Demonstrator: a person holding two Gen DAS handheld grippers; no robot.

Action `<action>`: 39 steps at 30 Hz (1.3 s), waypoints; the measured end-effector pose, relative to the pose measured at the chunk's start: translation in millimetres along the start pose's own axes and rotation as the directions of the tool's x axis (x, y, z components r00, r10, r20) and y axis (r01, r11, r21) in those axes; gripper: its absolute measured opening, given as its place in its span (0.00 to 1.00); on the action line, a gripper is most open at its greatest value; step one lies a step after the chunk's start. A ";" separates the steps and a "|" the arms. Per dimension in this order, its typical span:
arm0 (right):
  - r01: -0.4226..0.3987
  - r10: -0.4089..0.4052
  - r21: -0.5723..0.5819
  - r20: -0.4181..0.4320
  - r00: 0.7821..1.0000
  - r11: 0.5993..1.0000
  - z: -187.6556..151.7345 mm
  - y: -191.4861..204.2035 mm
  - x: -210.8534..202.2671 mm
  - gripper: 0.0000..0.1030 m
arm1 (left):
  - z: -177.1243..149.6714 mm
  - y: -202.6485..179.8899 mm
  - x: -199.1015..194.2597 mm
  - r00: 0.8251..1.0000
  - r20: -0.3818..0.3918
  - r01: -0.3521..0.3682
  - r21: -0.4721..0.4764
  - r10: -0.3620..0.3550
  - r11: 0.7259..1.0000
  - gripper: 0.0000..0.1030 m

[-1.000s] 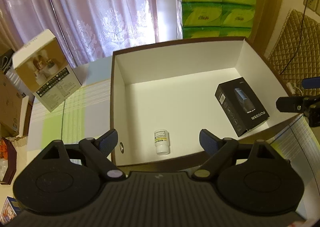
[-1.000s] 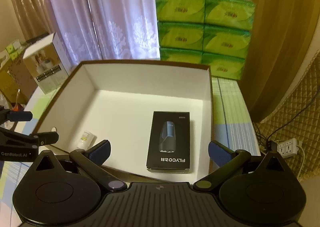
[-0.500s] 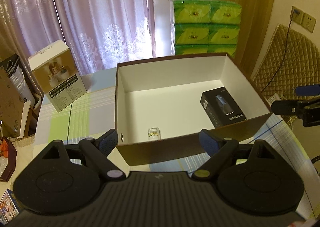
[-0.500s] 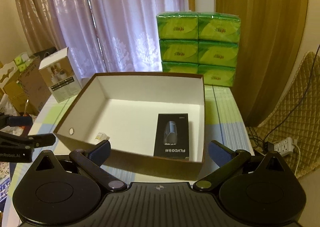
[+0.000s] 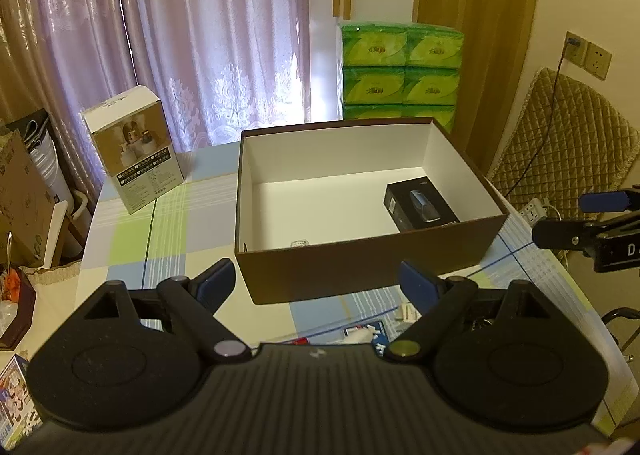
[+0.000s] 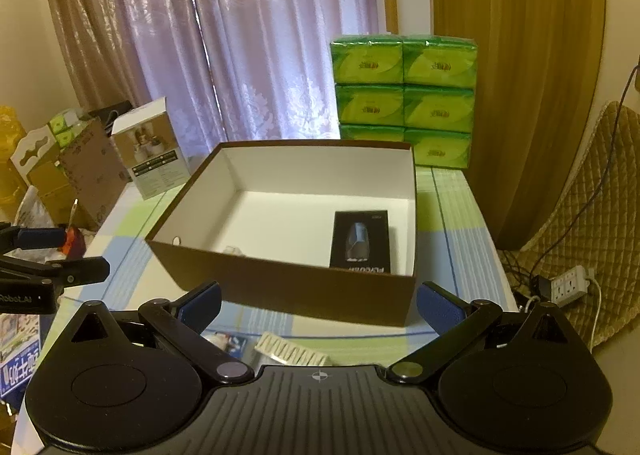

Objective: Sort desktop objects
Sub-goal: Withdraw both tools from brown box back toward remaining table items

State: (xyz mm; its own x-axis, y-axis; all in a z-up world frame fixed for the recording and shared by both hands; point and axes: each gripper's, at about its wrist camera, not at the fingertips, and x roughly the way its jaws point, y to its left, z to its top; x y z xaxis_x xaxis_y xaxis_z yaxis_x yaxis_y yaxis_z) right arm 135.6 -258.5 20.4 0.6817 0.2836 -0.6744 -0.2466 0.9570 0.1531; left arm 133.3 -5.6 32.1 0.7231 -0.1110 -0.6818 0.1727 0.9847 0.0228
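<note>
- The black carton (image 6: 362, 241) lies flat in the brown box's (image 6: 288, 287) right half; its "FLYCO" print is partly cut off by the near wall.
- A small bottle (image 5: 299, 243) at the box's near wall is almost hidden.
- Left gripper (image 5: 316, 281) and right gripper (image 6: 318, 305) are both spread wide, empty, over the desk's (image 5: 132, 243) near edge.
- Writing on the white carton (image 5: 134, 149) is illegible.

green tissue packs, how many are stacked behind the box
6 show, stacked two wide and three high behind the brown box: top pair, middle pair, bottom pair partly hidden by its rim. More may sit behind.
</note>
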 end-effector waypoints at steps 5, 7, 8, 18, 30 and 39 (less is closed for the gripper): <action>-0.004 0.004 0.001 0.002 1.000 1.000 -8.5 2.8 -8.7 0.98 | -9.2 -3.0 -12.4 1.000 0.005 -0.010 -0.007 0.010 1.000 0.85; 0.001 -0.001 -0.006 0.001 1.000 1.000 -12.8 4.4 -11.8 0.98 | -13.4 -3.7 -16.1 1.000 0.005 -0.012 -0.013 0.012 1.000 0.85; 0.003 -0.003 -0.008 0.002 1.000 1.000 -14.5 5.1 -13.1 0.98 | -15.2 -3.9 -17.7 1.000 0.004 -0.013 -0.015 0.013 1.000 0.85; -0.006 0.006 -0.011 -0.016 1.000 1.000 -33.0 10.4 -20.2 0.98 | -36.5 -10.1 -26.2 1.000 -0.023 -0.002 -0.013 0.002 1.000 0.85; 0.013 -0.012 0.006 -0.071 0.997 1.000 -73.4 6.7 -25.6 0.98 | -74.0 -8.0 -32.2 0.998 -0.064 -0.002 -0.027 0.000 1.000 0.85; 0.019 -0.011 0.051 -0.152 0.988 0.998 -106.1 3.2 -19.9 0.98 | -103.1 -1.7 -32.5 0.992 -0.124 -0.006 -0.045 0.000 0.999 0.84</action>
State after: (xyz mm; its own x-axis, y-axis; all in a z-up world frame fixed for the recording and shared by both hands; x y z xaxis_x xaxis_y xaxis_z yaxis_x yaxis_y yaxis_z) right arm 48.1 -267.7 -42.4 0.5716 0.2603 -0.7782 -0.1979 0.9641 0.1772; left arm 40.5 10.1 -21.1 0.6347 -0.0933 -0.7671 0.1380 0.9904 -0.0063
